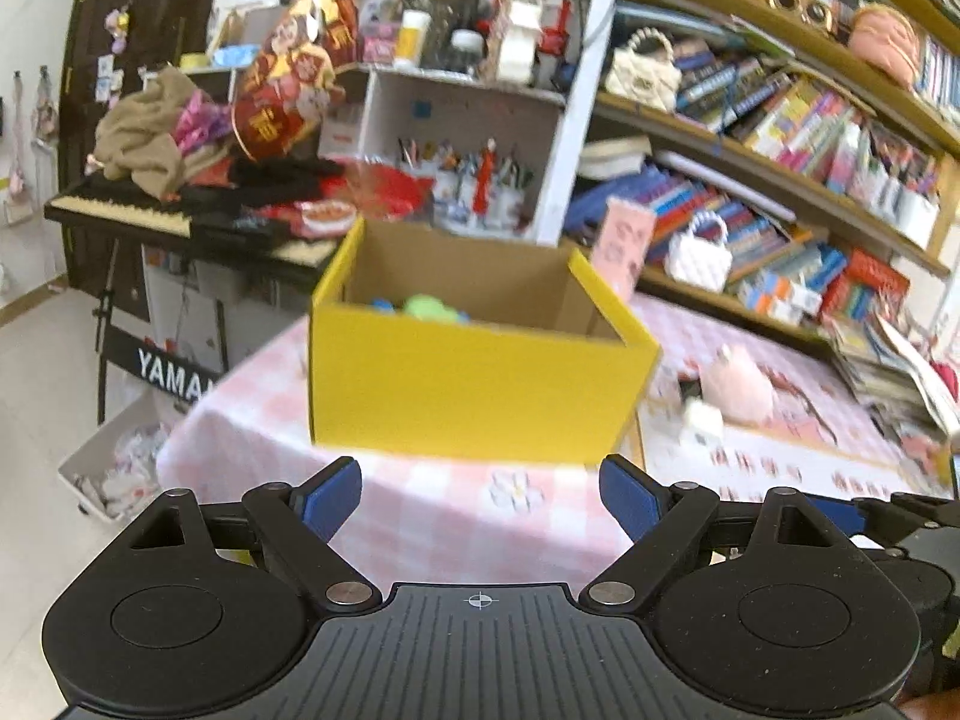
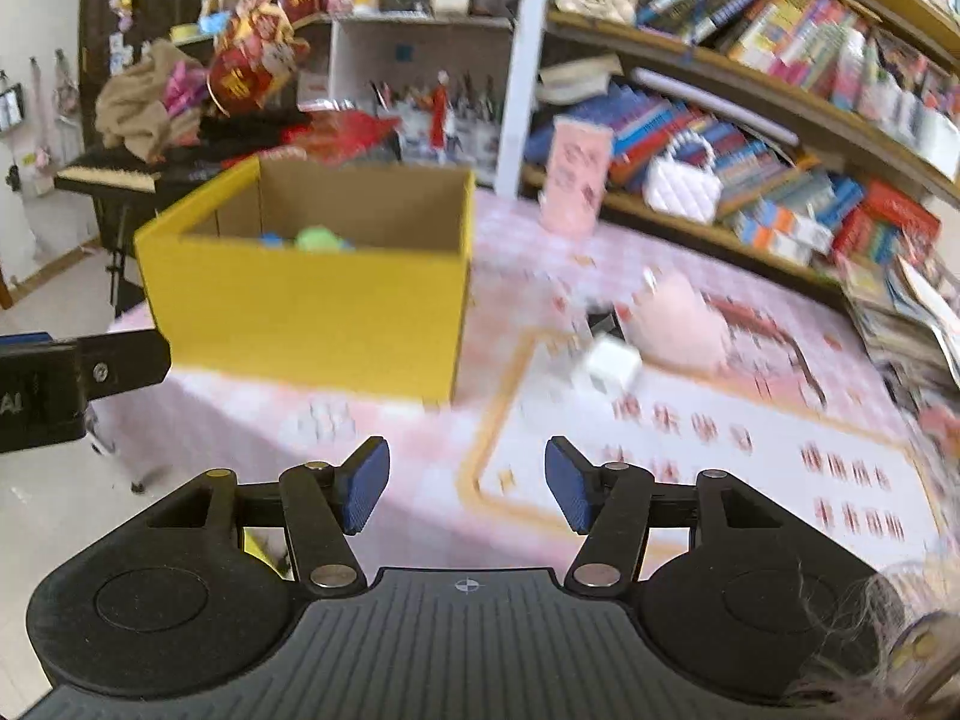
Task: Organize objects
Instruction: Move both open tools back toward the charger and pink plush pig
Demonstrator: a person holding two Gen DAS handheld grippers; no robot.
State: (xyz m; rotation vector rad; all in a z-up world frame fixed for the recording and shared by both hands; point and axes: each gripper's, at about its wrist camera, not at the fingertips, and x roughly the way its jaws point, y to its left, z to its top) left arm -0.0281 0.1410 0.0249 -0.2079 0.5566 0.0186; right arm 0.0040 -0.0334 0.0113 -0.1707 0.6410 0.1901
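A yellow cardboard box (image 1: 468, 384) (image 2: 300, 318) stands open on the pink checked tablecloth, with a green toy (image 1: 429, 306) (image 2: 318, 238) and something blue inside. To its right lie a pink plush toy (image 1: 741, 387) (image 2: 684, 324) and a small white cube (image 1: 699, 420) (image 2: 612, 366). My left gripper (image 1: 480, 498) is open and empty, held short of the box's front wall. Over the tablecloth, right of the box, my right gripper (image 2: 465, 486) is open too, with nothing between its blue pads. The left gripper's side (image 2: 72, 372) shows at the left edge of the right wrist view.
A printed mat (image 2: 720, 468) with red characters covers the table's right part. Bookshelves (image 1: 780, 150) with books and white handbags rise behind. A keyboard on a stand (image 1: 150, 216), piled with clothes, stands at the left. A pink carton (image 2: 576, 174) stands behind the box.
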